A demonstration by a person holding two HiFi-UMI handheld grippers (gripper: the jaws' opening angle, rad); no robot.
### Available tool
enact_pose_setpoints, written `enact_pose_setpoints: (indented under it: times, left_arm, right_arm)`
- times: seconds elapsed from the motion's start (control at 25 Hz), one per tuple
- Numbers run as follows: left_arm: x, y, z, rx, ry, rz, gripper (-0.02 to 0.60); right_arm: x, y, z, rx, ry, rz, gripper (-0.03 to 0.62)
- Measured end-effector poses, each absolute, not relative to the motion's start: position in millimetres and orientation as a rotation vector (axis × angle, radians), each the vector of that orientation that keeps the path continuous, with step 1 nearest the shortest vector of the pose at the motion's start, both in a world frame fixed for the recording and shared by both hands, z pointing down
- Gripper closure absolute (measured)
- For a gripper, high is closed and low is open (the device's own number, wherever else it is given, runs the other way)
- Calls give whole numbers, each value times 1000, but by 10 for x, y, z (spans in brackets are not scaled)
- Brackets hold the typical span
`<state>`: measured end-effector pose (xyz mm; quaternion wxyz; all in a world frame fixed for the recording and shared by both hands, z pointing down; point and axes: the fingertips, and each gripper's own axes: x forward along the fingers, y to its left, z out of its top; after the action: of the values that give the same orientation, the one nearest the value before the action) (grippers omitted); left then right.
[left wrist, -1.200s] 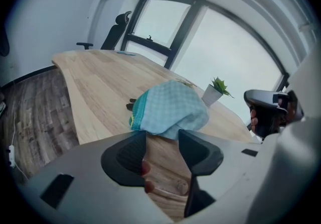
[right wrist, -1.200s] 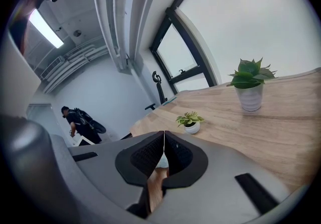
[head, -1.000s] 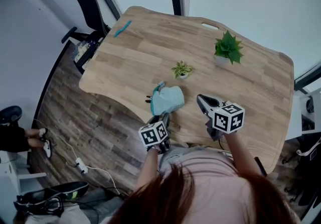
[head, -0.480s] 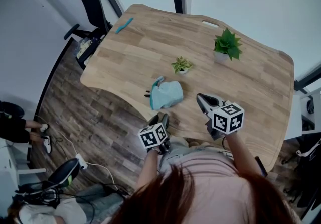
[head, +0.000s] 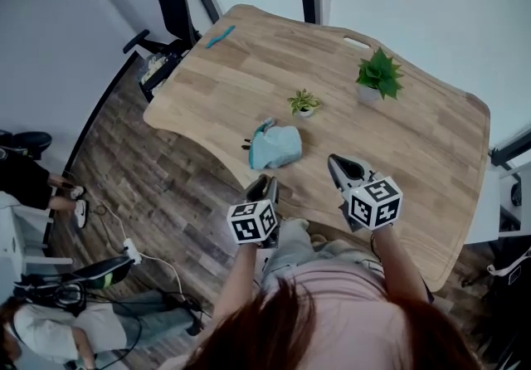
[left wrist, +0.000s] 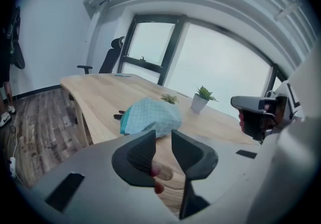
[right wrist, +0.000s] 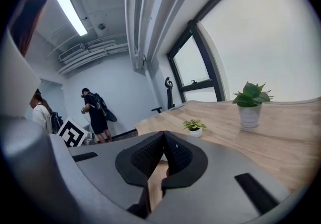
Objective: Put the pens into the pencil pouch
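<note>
Lying on the wooden table (head: 415, 136) is the teal pencil pouch (head: 276, 147).

Matt wooden table (head: 415, 136), checked cloth pouch (head: 276, 147)

Pencil pouch (head: 276, 147) hiding most of the pens (head: 246, 144) — only dark ends showing at its left edge, too small to count, teal thing (head: 221, 36) on the far table (head: 415, 136) corner too small to identify, bystander (head: 37, 331) at lower left cut off by the frame.
</note>
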<state>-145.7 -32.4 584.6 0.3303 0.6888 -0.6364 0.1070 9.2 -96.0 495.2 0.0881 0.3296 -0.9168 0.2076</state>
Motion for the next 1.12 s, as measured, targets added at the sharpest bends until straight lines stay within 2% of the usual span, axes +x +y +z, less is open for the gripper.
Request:
enact_pose_setpoints:
  times: [0.72,1.12]
  left_arm:
    - [-714,-81,4672,2070,-1802,138,574]
    - [-580,-21,4021,2244,-1879,140,578]
  right_arm:
    - [636,-606,4406,1115,-2793,341,594]
    - [757,-479,4018,1201,-2855,271,594]
